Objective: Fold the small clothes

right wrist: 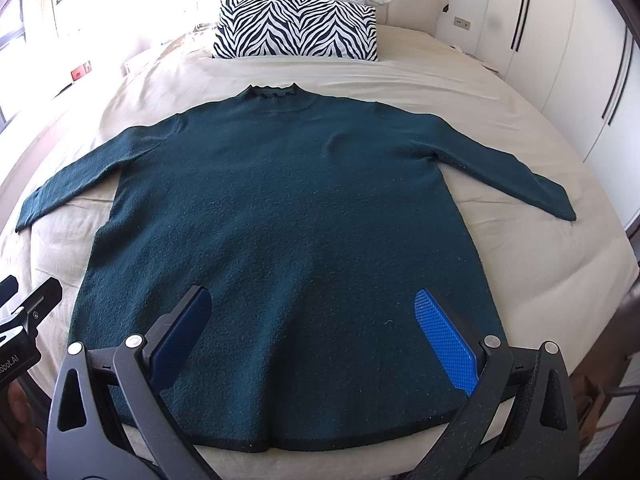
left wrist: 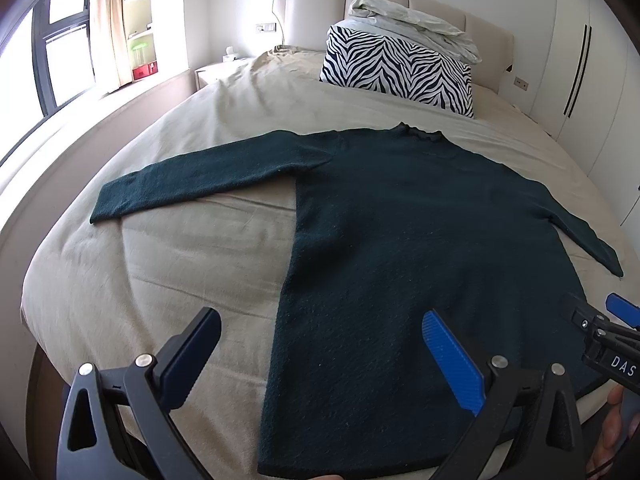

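Green sweater spread flat, front up, on bed, hem at the near edge, collar toward the zebra pillow. Left gripper and right gripper wide open, holding nothing, above the hem.

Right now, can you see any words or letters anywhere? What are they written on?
"DAS" – white letters on the black body of the right gripper, cut off at the picture's edge in the left wrist view.
"obot.AI" – white letters on the black body of the left gripper, its start cut off in the right wrist view.
The dark green sweater and zebra pillow show no writing.
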Tool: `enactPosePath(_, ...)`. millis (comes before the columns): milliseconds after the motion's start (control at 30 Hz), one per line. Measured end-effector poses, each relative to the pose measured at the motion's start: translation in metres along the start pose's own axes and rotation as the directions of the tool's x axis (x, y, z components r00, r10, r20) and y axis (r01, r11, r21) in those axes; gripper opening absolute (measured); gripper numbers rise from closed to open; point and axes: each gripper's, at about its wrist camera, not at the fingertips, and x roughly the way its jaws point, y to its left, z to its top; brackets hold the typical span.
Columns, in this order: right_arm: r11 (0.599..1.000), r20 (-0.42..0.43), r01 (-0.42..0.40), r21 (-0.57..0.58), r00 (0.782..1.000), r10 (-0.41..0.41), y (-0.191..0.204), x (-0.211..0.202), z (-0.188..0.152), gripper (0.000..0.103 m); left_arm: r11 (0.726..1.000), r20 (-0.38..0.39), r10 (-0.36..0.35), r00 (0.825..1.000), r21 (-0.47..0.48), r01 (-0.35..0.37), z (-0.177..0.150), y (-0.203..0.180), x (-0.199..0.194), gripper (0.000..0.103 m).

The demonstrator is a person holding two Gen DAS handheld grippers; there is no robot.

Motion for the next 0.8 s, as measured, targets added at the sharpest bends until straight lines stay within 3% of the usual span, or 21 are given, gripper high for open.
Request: enactPosePath(800, 1.0, -0.005, 0.003, -0.007, 1.0, -0.003, 0.01, 0.0, -0.003, 0.103, 0.999, 0.002, -0.015, 1.0, -0.032, 0.015, -0.005, 0.015, 0.0, 0.103)
